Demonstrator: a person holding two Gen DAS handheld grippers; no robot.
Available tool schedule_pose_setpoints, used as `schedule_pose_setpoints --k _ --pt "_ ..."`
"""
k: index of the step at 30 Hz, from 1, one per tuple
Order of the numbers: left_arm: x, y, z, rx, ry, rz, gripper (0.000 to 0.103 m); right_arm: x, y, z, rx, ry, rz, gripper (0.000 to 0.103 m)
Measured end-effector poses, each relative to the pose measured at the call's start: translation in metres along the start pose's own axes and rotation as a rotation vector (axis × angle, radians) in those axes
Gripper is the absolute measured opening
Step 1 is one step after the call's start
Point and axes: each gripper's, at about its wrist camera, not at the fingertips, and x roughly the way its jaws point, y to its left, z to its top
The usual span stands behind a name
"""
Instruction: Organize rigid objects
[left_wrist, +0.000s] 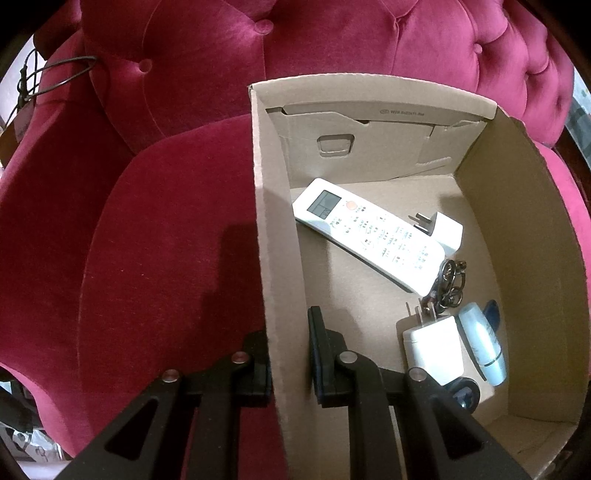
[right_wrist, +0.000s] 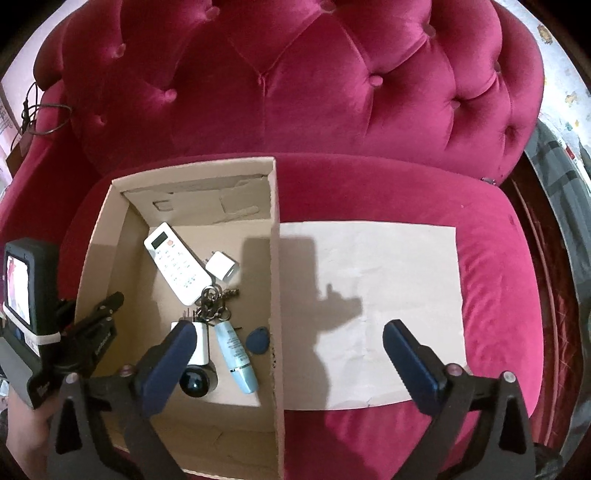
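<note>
An open cardboard box (left_wrist: 275, 258) (right_wrist: 275, 295) sits on a red velvet sofa. Inside lie a white remote (left_wrist: 369, 230) (right_wrist: 179, 267), two white chargers (left_wrist: 445, 232) (left_wrist: 432, 345), a key chain (left_wrist: 448, 282) (right_wrist: 212, 304), a pale blue tube (left_wrist: 482, 341) (right_wrist: 238, 360), a blue key fob (right_wrist: 258, 341) and a black round object (right_wrist: 195, 382). My left gripper (left_wrist: 286, 354) is shut on the box's left wall, one finger on each side. My right gripper (right_wrist: 290, 356) is open and empty above the box's right wall.
A flat brown paper sheet (right_wrist: 373, 306) lies on the seat cushion right of the box. The tufted sofa back (right_wrist: 295, 81) rises behind. A cable (left_wrist: 55, 77) hangs at the far left armrest.
</note>
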Motion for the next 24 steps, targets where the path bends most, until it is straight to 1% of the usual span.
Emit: schedule_pose_setpoints --k 5,6,8,9,10,11,12,13,14,16,18,24 --pt "-0.006 -0.006 0.001 -0.005 -0.002 0.018 0.016 -0.007 -0.005 0.000 -0.005 -0.019 -0.010 0.103" --pt "-0.009 -0.007 0.002 -0.003 -0.008 0.024 0.019 -0.007 -0.007 0.000 -0.005 -0.019 -0.012 0.103" --pt "-0.017 -0.009 0.003 -0.007 -0.028 0.042 0.035 -0.011 -0.012 -0.001 0.002 -0.026 -0.017 0.103" --pt "-0.023 -0.009 0.004 -0.016 -0.041 0.042 0.054 -0.013 -0.015 -0.001 0.005 -0.028 -0.016 0.103" --pt "-0.029 -0.009 0.004 -0.030 -0.056 0.036 0.070 -0.014 -0.018 -0.002 0.010 -0.030 -0.016 0.103" --pt "-0.034 -0.009 0.004 -0.037 -0.067 0.032 0.076 -0.016 -0.021 -0.003 0.014 -0.032 -0.015 0.103" --pt "-0.042 -0.011 0.004 -0.038 -0.085 0.027 0.086 -0.019 -0.024 -0.005 0.018 -0.035 -0.013 0.103" --pt "-0.047 -0.013 0.004 -0.036 -0.095 0.027 0.092 -0.020 -0.026 -0.005 0.021 -0.037 -0.014 0.103" --pt "-0.052 -0.014 0.005 -0.036 -0.106 0.026 0.094 -0.023 -0.029 -0.007 0.025 -0.039 -0.015 0.103" --pt "-0.063 -0.019 0.004 -0.030 -0.117 0.008 0.103 -0.029 -0.034 -0.009 0.030 -0.049 -0.011 0.103" --pt "-0.074 -0.020 0.003 -0.030 -0.133 0.004 0.103 -0.034 -0.038 -0.012 0.034 -0.058 -0.011 0.103" --pt "-0.114 -0.026 -0.005 -0.013 -0.179 0.029 0.103 -0.058 -0.048 -0.022 0.040 -0.089 -0.003 0.103"
